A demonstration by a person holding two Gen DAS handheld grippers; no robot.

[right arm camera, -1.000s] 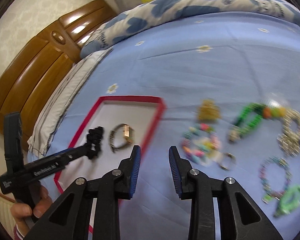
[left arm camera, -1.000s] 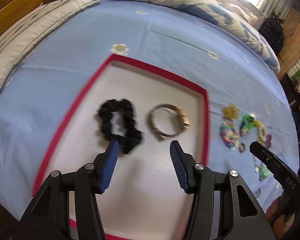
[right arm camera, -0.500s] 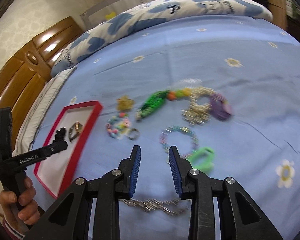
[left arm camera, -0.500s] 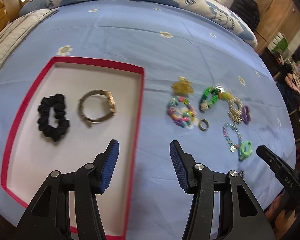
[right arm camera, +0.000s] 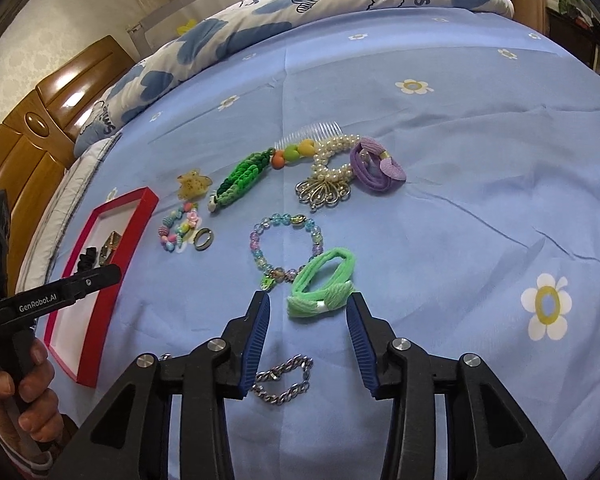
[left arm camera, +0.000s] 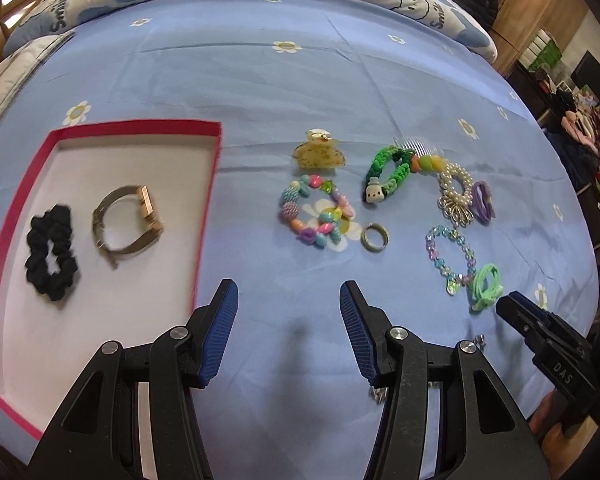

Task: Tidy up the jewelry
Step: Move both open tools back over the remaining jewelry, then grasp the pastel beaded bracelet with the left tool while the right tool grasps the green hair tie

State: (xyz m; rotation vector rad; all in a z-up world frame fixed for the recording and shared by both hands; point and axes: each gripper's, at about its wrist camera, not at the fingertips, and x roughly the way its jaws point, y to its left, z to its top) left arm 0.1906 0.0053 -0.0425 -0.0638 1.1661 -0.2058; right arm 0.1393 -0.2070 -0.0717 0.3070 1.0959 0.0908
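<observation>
Hovering over the bed sheet (left arm camera: 300,80), the left tool (left arm camera: 288,312) has its blue-padded jaws spread apart with nothing between them. Just beyond it lie a small metal ring (left arm camera: 375,237) and a multicoloured bead bracelet (left arm camera: 316,216), the two just beside each other. Farther out sits a yellow claw clip (left arm camera: 319,155). To the left, the red-rimmed tray (left arm camera: 140,127) holds a black scrunchie (left arm camera: 52,252) and a gold watch (left arm camera: 128,224), side by side and not touching.

The right tool (right arm camera: 307,320) is likewise parted and grips nothing. A green hair tie (right arm camera: 324,286) lies at its fingertips, its knotted end between the two pads; contact cannot be told. A silver chain bracelet (right arm camera: 282,378) lies on the sheet beneath the tool, partly hidden by the left finger. Touching the green hair tie on its far side is a pastel clear-bead bracelet (right arm camera: 286,246).

Beyond these lie a silver fan-shaped brooch (right arm camera: 326,194), a pearl bracelet (right arm camera: 336,158) touching it, and a purple hair tie (right arm camera: 376,168) beside the pearls. A green braided band (right arm camera: 242,180) runs diagonally toward orange and yellow beads, with a clear hair comb (right arm camera: 312,134) behind them.
</observation>
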